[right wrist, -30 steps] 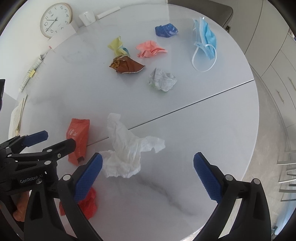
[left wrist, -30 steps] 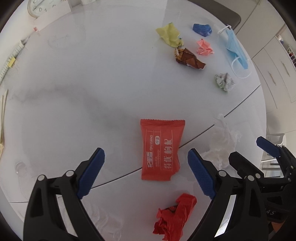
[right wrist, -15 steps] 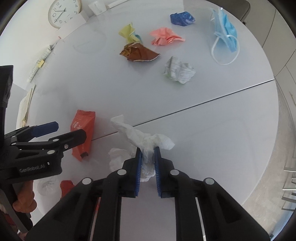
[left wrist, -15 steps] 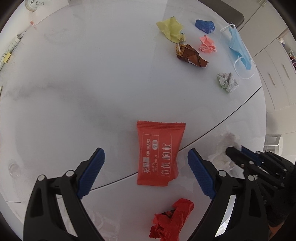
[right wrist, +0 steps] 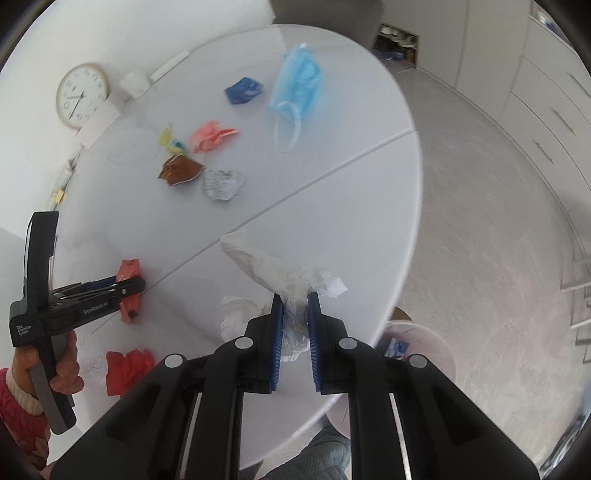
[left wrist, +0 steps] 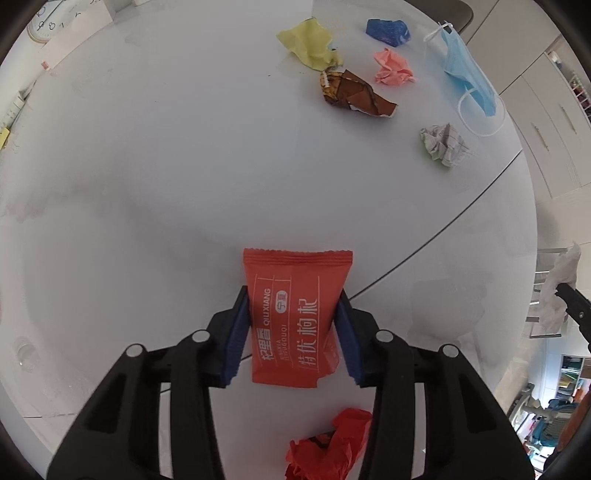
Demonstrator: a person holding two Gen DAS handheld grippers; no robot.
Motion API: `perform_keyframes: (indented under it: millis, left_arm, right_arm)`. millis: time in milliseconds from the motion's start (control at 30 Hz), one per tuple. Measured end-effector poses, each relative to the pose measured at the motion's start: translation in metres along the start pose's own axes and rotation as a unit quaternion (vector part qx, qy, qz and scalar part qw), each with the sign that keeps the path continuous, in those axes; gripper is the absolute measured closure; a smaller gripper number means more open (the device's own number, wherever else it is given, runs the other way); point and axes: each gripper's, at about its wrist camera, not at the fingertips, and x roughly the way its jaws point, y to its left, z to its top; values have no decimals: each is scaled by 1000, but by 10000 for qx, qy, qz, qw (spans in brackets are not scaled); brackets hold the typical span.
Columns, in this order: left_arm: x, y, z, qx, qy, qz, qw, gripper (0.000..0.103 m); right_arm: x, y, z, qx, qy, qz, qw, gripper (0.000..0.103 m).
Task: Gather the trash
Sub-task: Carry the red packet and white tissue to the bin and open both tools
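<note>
My left gripper (left wrist: 293, 328) is shut on the red snack packet (left wrist: 295, 314), its blue pads pressing both long sides. It also shows in the right wrist view (right wrist: 130, 286). My right gripper (right wrist: 294, 323) is shut on a crumpled white tissue (right wrist: 280, 277) and holds it up over the table's near right edge. In the left wrist view the tissue (left wrist: 559, 286) hangs past the table's right rim. A crumpled red wrapper (left wrist: 332, 439) lies on the table just below the left gripper.
On the white round table (left wrist: 147, 166) lie yellow paper (left wrist: 308, 44), a brown wrapper (left wrist: 354, 92), pink paper (left wrist: 393, 68), a blue wrapper (left wrist: 388, 31), a blue face mask (left wrist: 469, 77) and a grey paper ball (left wrist: 443, 144). A translucent bin (right wrist: 417, 350) stands below the table's edge.
My left gripper has shut on the red packet. My right gripper has lifted the tissue off the table and swung it right, toward the table's edge.
</note>
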Motion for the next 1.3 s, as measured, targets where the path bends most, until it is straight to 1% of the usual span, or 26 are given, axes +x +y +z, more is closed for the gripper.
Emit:
perform_keyframes:
  millis: [167,233,333,433,500,600,667,700,733,767,867,933,1000,1033,1067,1200,1300]
  left_arm:
    - [-16,-17,-4,238,-160,38,9996,62]
    - [-27,-33,-8,395,-229,-58,9989,62]
    - [-43,-69,-19,772,-297,-282,9962,62]
    - [-55,-116,-36,1233,-317,-607,9900,61]
    - [-58,-146,-48,1531,-322,-733,9850,61]
    - [-58,-185,-66,1944,-300,-795,9772,61]
    - [-56,-205,-80,2151,-245,-843,9726,61]
    - [-56,-208,-82,2202,-207,-884,9712,61]
    - [-55,-213,-90,2245,-158,-911,9701,61]
    - [-53,-217,-95,2282,-112,-920,9692,61]
    - [-47,-236,-104,2455,-21,-837,9658,61]
    - [-47,-241,-112,2522,16,-805,9643,61]
    - [-47,-247,-117,2554,55,-793,9636,61]
    - [-47,-249,-118,2564,63,-781,9634,61]
    - [-46,-251,-119,2570,58,-766,9634,61]
    - [-42,-262,-120,2631,97,-742,9619,61]
    - [-38,-270,-124,2699,151,-741,9599,61]
  right_arm:
    - [-18,-32,-20,345,-105,-137,9993,87]
    - [-27,-45,-31,467,-155,-212,9986,87]
    - [-39,-63,-51,612,-187,-356,9973,87]
    - [-46,-85,-77,795,-136,-508,9954,87]
    - [-46,-99,-92,917,-64,-566,9942,87]
    - [-40,-117,-116,1077,71,-632,9921,87]
    - [-34,-127,-131,1174,164,-621,9910,87]
    - [-31,-130,-134,1187,206,-601,9909,87]
    - [-27,-132,-139,1181,248,-571,9910,85]
    - [-24,-134,-142,1170,252,-565,9912,82]
    - [-18,-138,-148,1152,315,-573,9912,61]
    - [-20,-139,-150,1143,293,-553,9915,57]
    - [-25,-141,-151,1122,253,-540,9919,55]
    - [-28,-143,-151,1118,233,-540,9920,48]
    - [-31,-145,-151,1118,205,-553,9920,45]
    - [-45,-151,-150,1118,74,-624,9917,43]
    - [-56,-157,-152,1159,-18,-682,9909,39]
